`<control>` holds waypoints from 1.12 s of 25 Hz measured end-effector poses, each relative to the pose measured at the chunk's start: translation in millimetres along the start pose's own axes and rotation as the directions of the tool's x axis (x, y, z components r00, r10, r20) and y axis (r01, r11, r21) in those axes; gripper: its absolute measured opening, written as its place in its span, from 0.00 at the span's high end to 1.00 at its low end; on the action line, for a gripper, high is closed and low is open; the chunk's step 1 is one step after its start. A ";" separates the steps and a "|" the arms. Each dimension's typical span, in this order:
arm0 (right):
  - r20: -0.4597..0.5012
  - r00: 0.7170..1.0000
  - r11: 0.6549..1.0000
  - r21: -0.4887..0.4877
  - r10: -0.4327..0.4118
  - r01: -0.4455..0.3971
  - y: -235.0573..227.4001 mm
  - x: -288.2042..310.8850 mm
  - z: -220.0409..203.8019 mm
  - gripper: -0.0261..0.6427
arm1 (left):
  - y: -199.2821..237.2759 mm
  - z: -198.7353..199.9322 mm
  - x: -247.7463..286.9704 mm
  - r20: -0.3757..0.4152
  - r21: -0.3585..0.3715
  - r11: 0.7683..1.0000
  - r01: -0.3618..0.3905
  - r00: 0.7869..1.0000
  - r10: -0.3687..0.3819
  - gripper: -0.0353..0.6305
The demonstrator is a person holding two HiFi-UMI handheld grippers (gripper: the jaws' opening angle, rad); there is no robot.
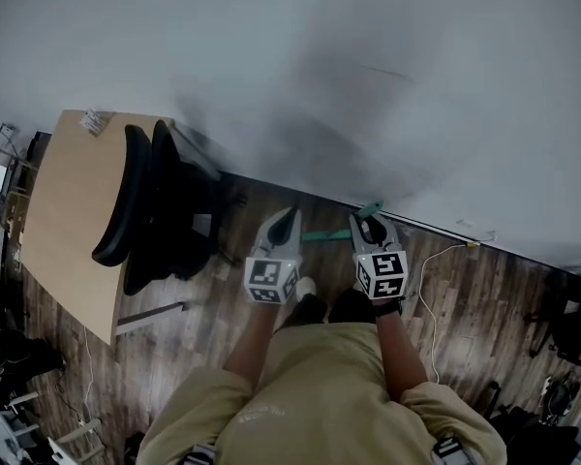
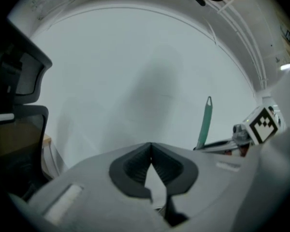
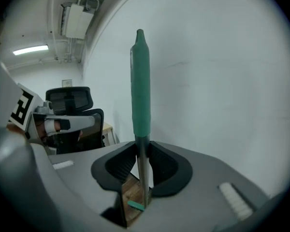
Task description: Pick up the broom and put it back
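Note:
The broom [image 3: 140, 91] stands nearly upright close to the white wall. Its green grip rises above the jaws, and my right gripper [image 3: 142, 146] is shut on the thin metal shaft just below that grip. In the head view the green grip's tip [image 1: 370, 208] shows just ahead of the right gripper [image 1: 368, 223]. Another green part of the broom [image 1: 320, 234] lies low between the two grippers. My left gripper [image 1: 286, 219] is held beside it to the left, shut [image 2: 151, 146] with nothing between the jaws. In the left gripper view the green grip [image 2: 205, 122] shows to the right.
A black office chair [image 1: 160, 206] stands at a light wooden table [image 1: 63, 231] on the left. The white wall [image 1: 368, 66] runs straight ahead. A white cable [image 1: 426, 289] lies on the wooden floor to the right, with dark clutter at the far right.

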State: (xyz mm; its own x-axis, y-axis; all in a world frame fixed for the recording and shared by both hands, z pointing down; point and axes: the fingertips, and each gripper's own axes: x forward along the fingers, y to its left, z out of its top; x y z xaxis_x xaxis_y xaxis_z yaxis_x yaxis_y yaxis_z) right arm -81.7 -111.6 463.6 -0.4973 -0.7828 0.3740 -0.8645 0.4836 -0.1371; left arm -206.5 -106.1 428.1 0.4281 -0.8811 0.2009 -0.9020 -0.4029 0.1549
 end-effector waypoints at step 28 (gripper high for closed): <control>-0.429 0.902 0.983 0.139 -0.051 0.122 -84.4 222.5 -277.3 0.82 | 91.6 -276.0 123.5 -0.401 -0.122 0.993 0.003 0.915 -0.052 0.95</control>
State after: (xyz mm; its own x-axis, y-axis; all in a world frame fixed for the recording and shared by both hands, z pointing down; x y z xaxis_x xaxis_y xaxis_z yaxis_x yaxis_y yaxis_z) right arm -98.9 -218.1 812.8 -0.3725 -0.5632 0.7376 -0.9205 0.3255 -0.2163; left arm -221.0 -183.6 734.0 0.4608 -0.6857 0.5634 -0.8872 -0.3727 0.2720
